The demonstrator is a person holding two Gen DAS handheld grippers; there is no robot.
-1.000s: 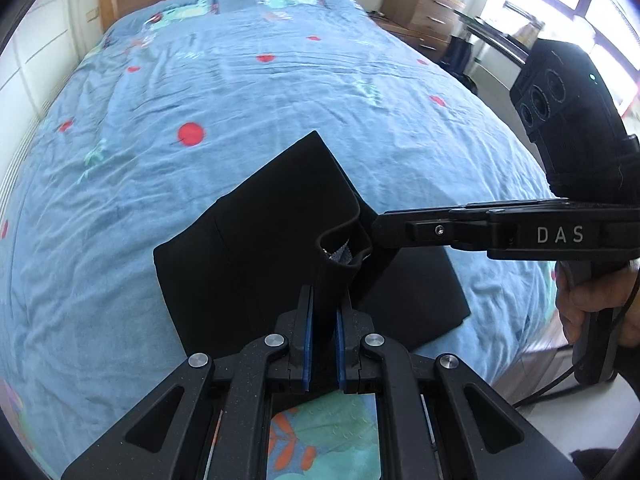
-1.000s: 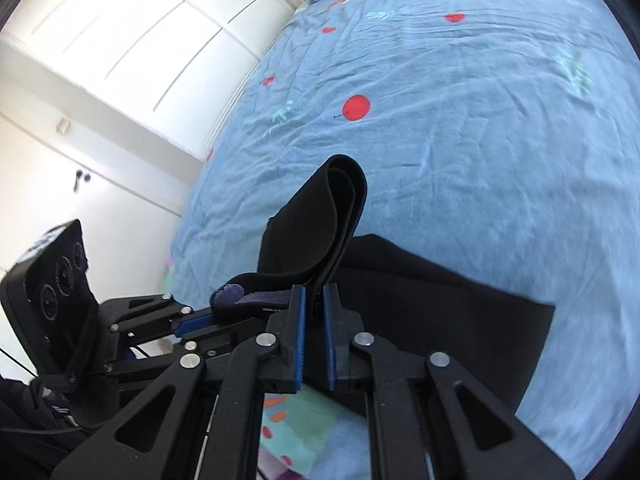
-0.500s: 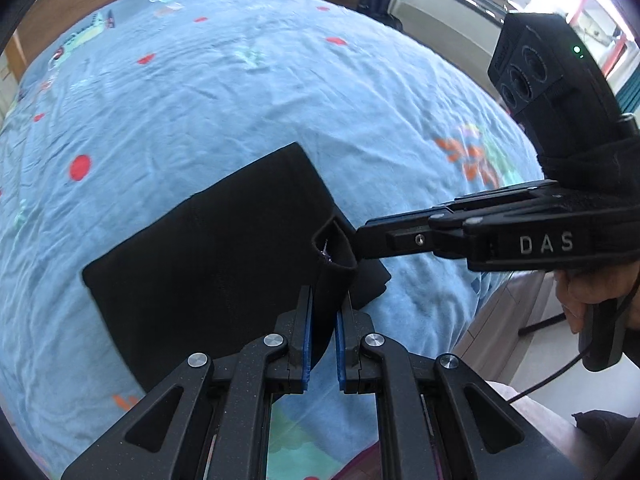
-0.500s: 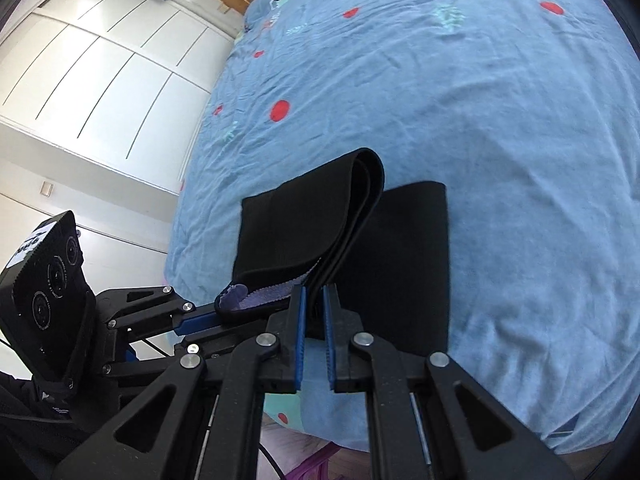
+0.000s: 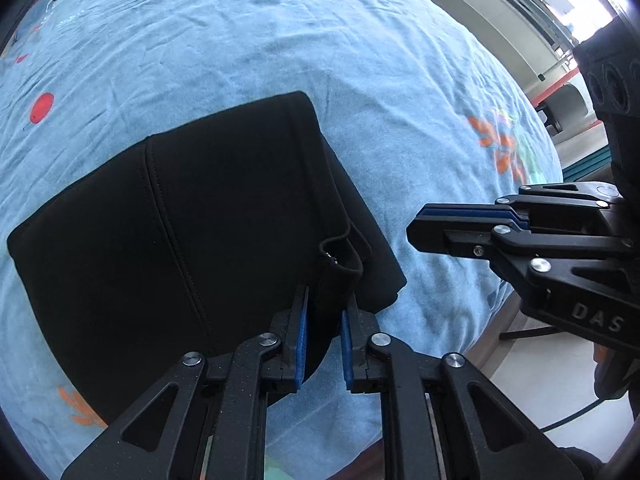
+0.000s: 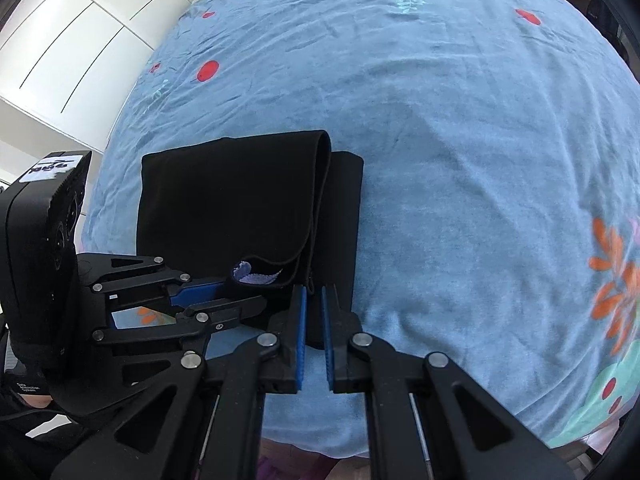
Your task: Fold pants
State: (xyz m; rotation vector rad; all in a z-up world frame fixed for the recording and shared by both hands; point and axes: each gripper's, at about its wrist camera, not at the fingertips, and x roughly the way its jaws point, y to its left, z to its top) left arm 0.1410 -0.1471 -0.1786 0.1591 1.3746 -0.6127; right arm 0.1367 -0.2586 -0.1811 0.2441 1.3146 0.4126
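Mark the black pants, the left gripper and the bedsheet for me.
black pants (image 5: 224, 220), left wrist view, top folded layer.
left gripper (image 5: 323, 316), left wrist view, midway between fingertips, cloth between them.
bedsheet (image 6: 460, 160), right wrist view, bare blue area.
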